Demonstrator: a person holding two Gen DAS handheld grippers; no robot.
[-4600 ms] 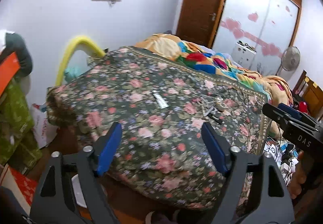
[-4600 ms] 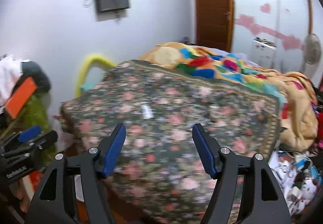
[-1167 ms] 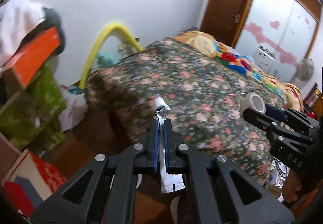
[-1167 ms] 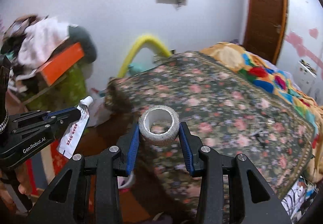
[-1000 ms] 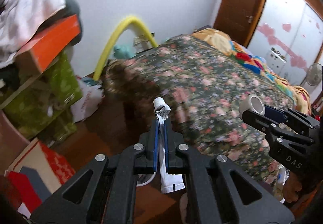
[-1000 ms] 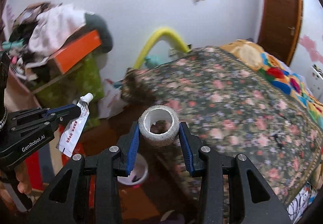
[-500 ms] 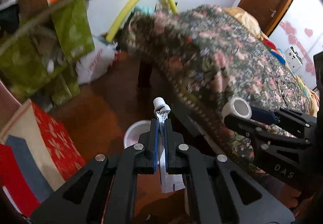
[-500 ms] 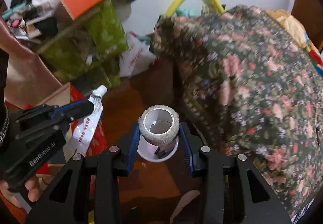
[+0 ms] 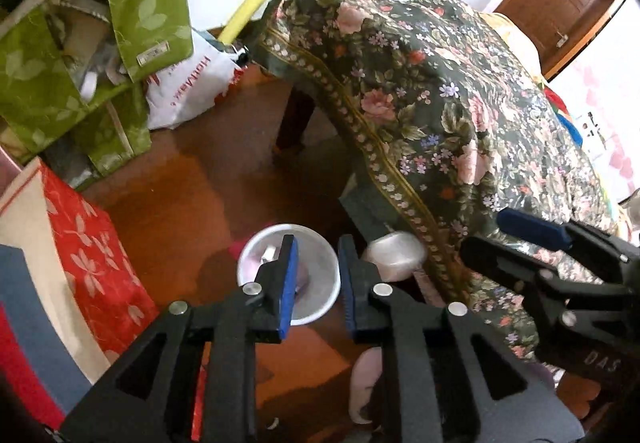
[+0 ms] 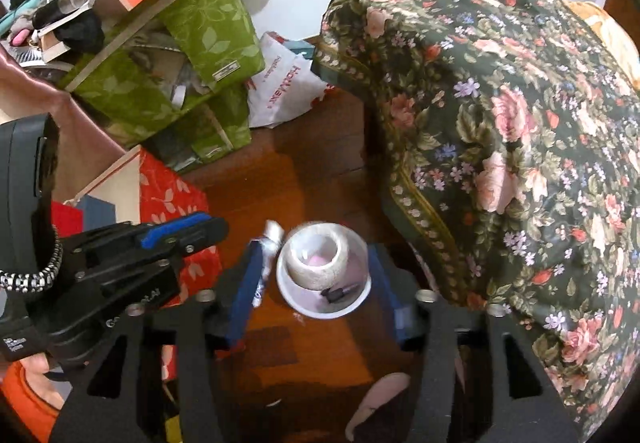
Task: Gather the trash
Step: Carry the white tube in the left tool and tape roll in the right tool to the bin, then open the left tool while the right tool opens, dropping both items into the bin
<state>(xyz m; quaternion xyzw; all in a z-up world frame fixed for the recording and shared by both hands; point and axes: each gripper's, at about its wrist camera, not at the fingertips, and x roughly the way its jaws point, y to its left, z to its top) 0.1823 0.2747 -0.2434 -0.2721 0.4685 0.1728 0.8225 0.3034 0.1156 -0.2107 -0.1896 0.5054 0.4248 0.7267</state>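
A small white bin [image 9: 289,275] stands on the brown floor beside the bed; it also shows in the right wrist view [image 10: 320,305]. My left gripper [image 9: 316,279] is open and empty right above the bin. My right gripper [image 10: 314,281] is open over the bin. The blurred white tape roll [image 10: 318,263] is loose between its fingers, above the bin. The same roll shows blurred in the left wrist view [image 9: 394,255]. The white tube [image 10: 266,255] hangs blurred at the bin's left rim.
The bed with the floral cover [image 9: 460,95] overhangs the floor at the right. Green fabric bags [image 10: 188,55], a white plastic bag [image 10: 284,83] and a red patterned bag [image 9: 84,243] crowd the left. A foot [image 10: 380,399] is near the bottom.
Both grippers came down over the bin and opened. The tube has left the left gripper and the tape roll has left the right gripper; both are falling at the bin.
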